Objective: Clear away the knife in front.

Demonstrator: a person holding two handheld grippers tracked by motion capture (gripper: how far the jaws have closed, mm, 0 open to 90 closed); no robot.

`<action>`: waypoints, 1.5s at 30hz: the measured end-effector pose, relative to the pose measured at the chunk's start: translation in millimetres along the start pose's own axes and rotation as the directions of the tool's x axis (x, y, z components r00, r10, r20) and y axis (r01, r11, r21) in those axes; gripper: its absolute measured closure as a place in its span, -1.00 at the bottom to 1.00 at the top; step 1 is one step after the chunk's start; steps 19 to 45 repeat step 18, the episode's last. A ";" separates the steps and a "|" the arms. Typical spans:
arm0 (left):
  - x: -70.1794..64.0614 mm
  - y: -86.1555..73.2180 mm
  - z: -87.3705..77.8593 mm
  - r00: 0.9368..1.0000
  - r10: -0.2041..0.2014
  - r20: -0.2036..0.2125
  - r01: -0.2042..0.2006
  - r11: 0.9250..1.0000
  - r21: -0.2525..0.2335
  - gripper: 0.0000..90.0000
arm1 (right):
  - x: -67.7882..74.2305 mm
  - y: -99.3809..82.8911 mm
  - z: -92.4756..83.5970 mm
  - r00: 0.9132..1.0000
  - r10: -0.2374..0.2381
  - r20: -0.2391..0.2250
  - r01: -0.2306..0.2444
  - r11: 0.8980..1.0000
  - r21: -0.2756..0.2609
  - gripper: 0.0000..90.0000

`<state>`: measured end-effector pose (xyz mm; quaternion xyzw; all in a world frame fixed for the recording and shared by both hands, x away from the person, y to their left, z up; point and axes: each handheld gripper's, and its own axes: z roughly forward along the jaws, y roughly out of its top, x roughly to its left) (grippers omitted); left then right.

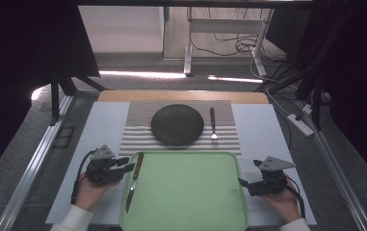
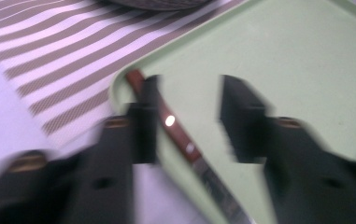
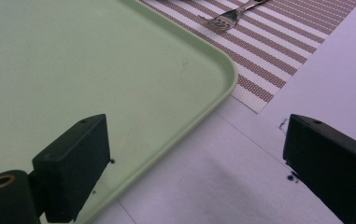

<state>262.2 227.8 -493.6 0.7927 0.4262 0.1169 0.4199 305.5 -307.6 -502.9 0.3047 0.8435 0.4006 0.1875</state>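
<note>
Knife (image 1: 133, 180) just beside left hand-held gripper (image 1: 128, 164).

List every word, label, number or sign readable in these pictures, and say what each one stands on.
None can be read. The green tray, the dark plate, the fork, the striped mat and the knife bear no legible text; the blade by the knife's handle is too blurred to tell.

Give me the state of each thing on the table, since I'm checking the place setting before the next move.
Knife: lying on the green tray's left edge, not held.
Green tray: flat on the table, holding just the knife.
Fork: lying on the striped mat, right of the plate.
Plate: on the mat, nothing on it.
Left gripper: open, over the knife handle.
Right gripper: open, holding nothing.
</note>
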 end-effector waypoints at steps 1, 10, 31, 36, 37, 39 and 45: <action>1.4 -4.9 -2.9 1.000 -0.012 -0.001 0.012 1.000 -0.007 0.02 | -0.2 0.0 0.2 1.000 0.000 0.001 0.000 1.000 0.000 -0.83; 4.0 -24.3 -13.5 0.999 -0.038 -0.022 0.037 0.999 -0.022 -0.20 | -0.7 0.3 0.8 1.000 -0.002 0.003 0.002 1.000 -0.006 -0.83; 2.5 -23.4 -8.7 0.999 -0.029 -0.026 0.029 0.999 -0.014 -0.27 | 0.4 0.7 -0.2 1.000 -0.013 -0.010 0.012 1.000 -0.021 -0.83; 2.5 -23.4 -8.7 0.999 -0.029 -0.026 0.029 0.999 -0.014 -0.27 | 0.4 0.7 -0.2 1.000 -0.013 -0.010 0.012 1.000 -0.021 -0.83; 2.5 -23.4 -8.7 0.999 -0.029 -0.026 0.029 0.999 -0.014 -0.27 | 0.4 0.7 -0.2 1.000 -0.013 -0.010 0.012 1.000 -0.021 -0.83; 2.5 -23.4 -8.7 0.999 -0.029 -0.026 0.029 0.999 -0.014 -0.27 | 0.4 0.7 -0.2 1.000 -0.013 -0.010 0.012 1.000 -0.021 -0.83; 2.5 -23.4 -8.7 0.999 -0.029 -0.026 0.029 0.999 -0.014 -0.27 | 0.4 0.7 -0.2 1.000 -0.013 -0.010 0.012 1.000 -0.021 -0.83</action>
